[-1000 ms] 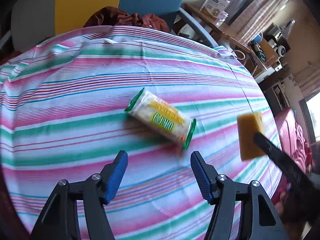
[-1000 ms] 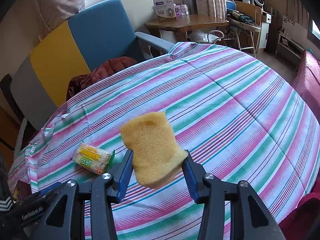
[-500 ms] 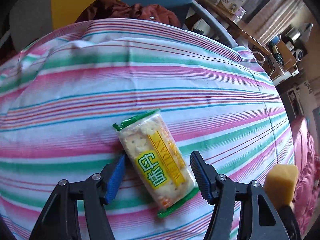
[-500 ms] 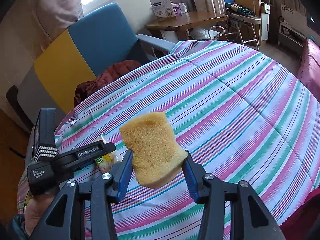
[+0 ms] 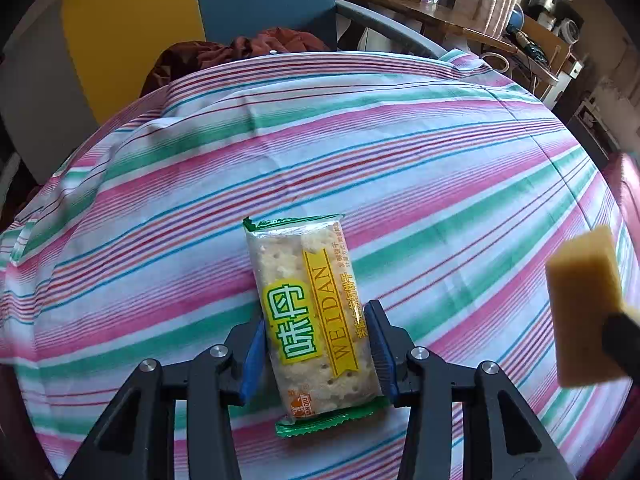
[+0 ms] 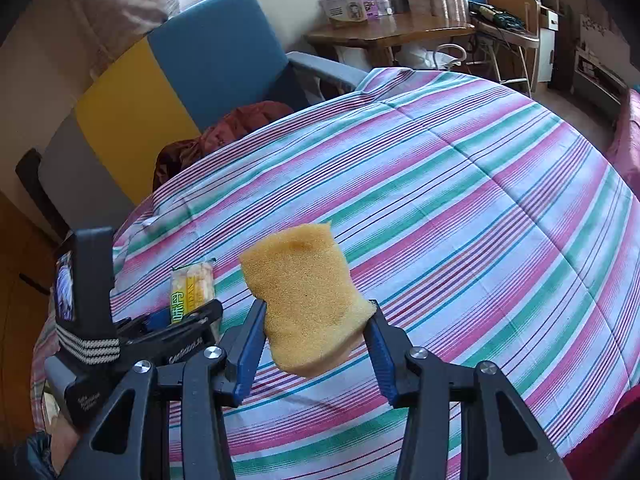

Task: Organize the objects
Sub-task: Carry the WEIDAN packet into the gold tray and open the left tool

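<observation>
A pack of crackers (image 5: 310,312) in clear wrap with green ends and a yellow label lies on the striped tablecloth (image 5: 360,152). My left gripper (image 5: 316,344) has closed around its near half, both blue pads touching its sides. My right gripper (image 6: 314,334) is shut on a yellow sponge (image 6: 306,296) and holds it above the cloth. The sponge also shows at the right edge of the left wrist view (image 5: 580,300). In the right wrist view the cracker pack (image 6: 190,290) and the left gripper (image 6: 176,316) sit to the left of the sponge.
A blue and yellow armchair (image 6: 188,76) with a dark red garment (image 6: 224,128) stands behind the table. A wooden side table (image 6: 384,32) with a box stands at the back right. A dark red sofa (image 5: 628,208) edges the right side.
My left gripper has moved forward over the cracker pack and closed its jaws onto it. The right gripper has kept hold of the sponge, hardly moving.
</observation>
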A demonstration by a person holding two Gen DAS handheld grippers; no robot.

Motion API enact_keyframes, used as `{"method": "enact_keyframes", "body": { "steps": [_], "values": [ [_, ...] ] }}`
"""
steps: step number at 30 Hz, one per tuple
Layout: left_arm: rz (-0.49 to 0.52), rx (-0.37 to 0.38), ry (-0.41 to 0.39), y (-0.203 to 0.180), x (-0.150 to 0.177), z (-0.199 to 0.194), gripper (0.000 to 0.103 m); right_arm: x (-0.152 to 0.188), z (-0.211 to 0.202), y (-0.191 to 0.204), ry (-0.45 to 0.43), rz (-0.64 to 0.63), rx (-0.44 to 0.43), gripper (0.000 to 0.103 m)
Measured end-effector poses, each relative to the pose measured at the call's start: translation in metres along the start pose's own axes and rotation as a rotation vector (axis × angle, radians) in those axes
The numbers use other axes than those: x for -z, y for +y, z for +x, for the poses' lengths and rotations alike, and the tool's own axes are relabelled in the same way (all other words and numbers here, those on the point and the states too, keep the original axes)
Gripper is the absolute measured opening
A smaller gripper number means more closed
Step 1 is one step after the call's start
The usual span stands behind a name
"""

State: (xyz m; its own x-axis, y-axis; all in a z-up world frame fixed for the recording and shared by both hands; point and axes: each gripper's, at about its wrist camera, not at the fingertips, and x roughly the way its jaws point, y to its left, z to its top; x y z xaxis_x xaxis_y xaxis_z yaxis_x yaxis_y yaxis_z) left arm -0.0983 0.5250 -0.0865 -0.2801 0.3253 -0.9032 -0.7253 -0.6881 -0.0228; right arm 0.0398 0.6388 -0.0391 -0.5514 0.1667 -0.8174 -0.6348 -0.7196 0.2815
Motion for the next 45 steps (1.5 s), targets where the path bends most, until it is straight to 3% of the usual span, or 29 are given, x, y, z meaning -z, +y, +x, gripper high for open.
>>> {"method": "enact_keyframes", "body": {
  "steps": [7,15,23,37,41,45],
  "values": [
    [-0.026,-0.015,-0.065,0.043,0.08,-0.048,0.047,0.017,0.024,0.035,0.122,-0.162,-0.072,0.048],
    [-0.057,-0.029,-0.192,0.074,0.148,-0.114,0.047,0.03,0.038,0.051,0.158,-0.279,-0.026,0.048],
    [-0.072,-0.032,-0.27,0.089,0.171,-0.149,0.047,0.031,0.041,0.053,0.14,-0.289,-0.014,0.048],
    [-0.145,-0.017,-0.295,0.12,0.201,-0.176,0.047,0.034,0.042,0.057,0.13,-0.304,-0.006,0.048],
    [-0.2,-0.015,-0.311,0.149,0.219,-0.194,0.047,0.034,0.042,0.058,0.128,-0.317,0.001,0.048],
    [-0.318,-0.039,-0.326,0.202,0.248,-0.218,0.047,0.034,0.041,0.059,0.127,-0.324,0.008,0.048]
  ]
}}
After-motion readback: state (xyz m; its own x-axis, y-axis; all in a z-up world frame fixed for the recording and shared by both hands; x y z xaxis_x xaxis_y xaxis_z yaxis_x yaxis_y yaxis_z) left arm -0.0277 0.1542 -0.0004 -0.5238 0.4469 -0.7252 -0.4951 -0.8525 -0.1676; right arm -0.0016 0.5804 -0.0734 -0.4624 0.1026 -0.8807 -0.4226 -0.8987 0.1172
